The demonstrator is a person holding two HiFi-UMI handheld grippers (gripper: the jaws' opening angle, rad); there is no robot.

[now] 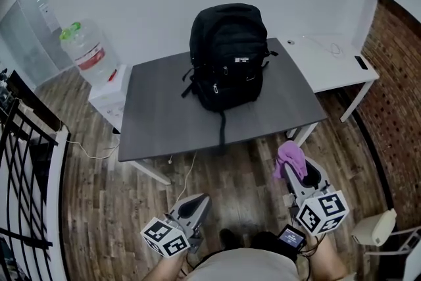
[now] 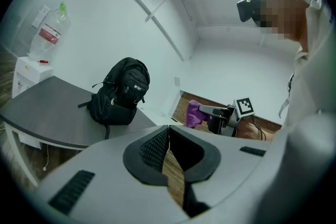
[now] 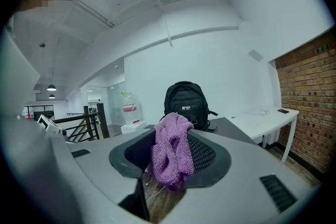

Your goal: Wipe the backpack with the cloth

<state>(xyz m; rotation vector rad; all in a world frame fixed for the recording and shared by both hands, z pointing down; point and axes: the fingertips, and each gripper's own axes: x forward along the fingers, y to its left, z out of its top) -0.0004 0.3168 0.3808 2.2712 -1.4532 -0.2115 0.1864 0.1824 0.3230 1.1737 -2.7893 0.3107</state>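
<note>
A black backpack stands upright at the back middle of the grey table; it also shows in the left gripper view and in the right gripper view. My right gripper is shut on a purple cloth, short of the table's front right corner. The cloth hangs bunched between the jaws. My left gripper is shut with nothing in it, low over the floor in front of the table. Its jaws meet at their tips.
A white desk adjoins the table on the right, by a brick wall. A water bottle on a white stand sits at the left. A black railing runs along the far left. A cable dangles from the table's front edge.
</note>
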